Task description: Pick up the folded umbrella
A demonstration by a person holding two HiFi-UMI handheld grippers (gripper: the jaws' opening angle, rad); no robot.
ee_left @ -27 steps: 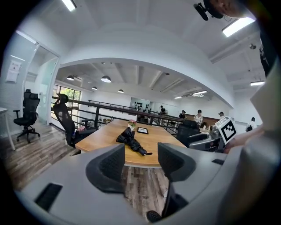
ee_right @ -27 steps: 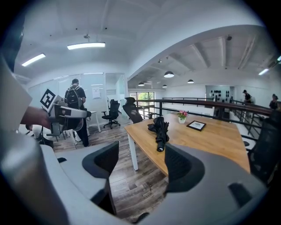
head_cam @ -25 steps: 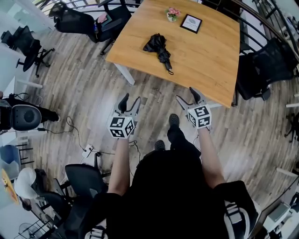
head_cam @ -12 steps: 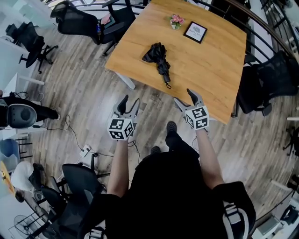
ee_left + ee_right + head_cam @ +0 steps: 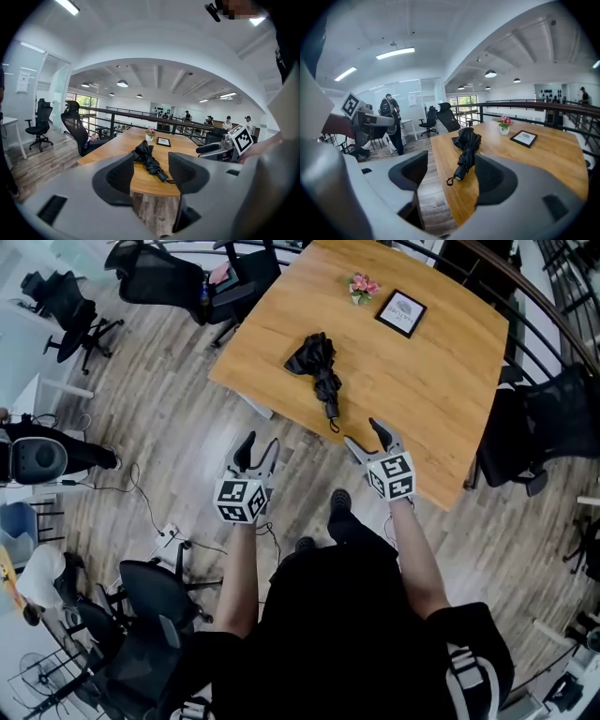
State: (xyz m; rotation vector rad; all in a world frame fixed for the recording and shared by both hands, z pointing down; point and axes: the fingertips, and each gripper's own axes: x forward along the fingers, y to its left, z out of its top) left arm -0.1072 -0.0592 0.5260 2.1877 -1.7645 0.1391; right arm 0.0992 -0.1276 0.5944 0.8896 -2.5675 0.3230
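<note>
A black folded umbrella (image 5: 317, 367) lies on the wooden table (image 5: 422, 381) near its front edge, handle and wrist strap toward me. It also shows between the jaws in the left gripper view as the umbrella (image 5: 149, 159) and in the right gripper view as the umbrella (image 5: 466, 150). My right gripper (image 5: 363, 438) is open and empty, held just short of the table edge near the handle. My left gripper (image 5: 257, 448) is open and empty over the floor, left of the table corner.
A small pot of pink flowers (image 5: 362, 288) and a black framed card (image 5: 401, 313) stand at the far side of the table. Black office chairs (image 5: 164, 282) surround the table; another chair (image 5: 553, 423) is at right. A railing runs behind. Cables lie on the wooden floor (image 5: 141, 427).
The view has moved closer to the table. My right gripper has risen toward the table edge and the umbrella handle; my left gripper keeps its place over the floor.
</note>
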